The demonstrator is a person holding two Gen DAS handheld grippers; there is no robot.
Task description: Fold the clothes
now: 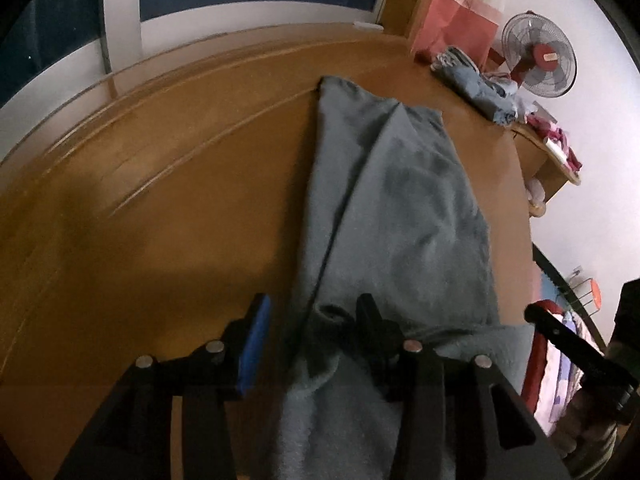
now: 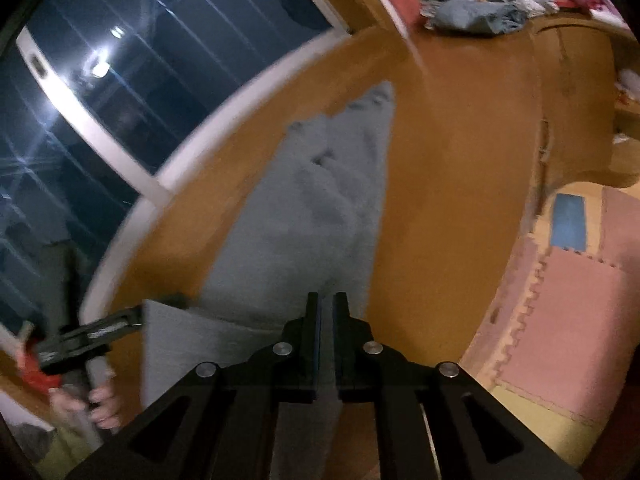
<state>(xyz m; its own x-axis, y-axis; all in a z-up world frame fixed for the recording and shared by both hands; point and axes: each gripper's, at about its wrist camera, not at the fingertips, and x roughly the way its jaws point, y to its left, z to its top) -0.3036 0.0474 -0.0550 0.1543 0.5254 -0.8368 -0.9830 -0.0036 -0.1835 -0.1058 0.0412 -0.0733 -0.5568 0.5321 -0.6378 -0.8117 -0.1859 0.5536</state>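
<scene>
A long grey garment lies stretched away from me on the wooden table. In the left wrist view my left gripper stands open. The garment's near end passes between its fingers and bunches against the right finger. The right wrist view shows the same grey garment, with my right gripper shut on a fold of its near end. My left gripper, held by a hand, sits at the garment's left corner. My right gripper appears at the far right of the left wrist view.
A pile of blue-grey clothes lies at the table's far right corner, next to a red fan and a pink curtain. A dark window runs along the table's left side. Foam floor mats lie to the right.
</scene>
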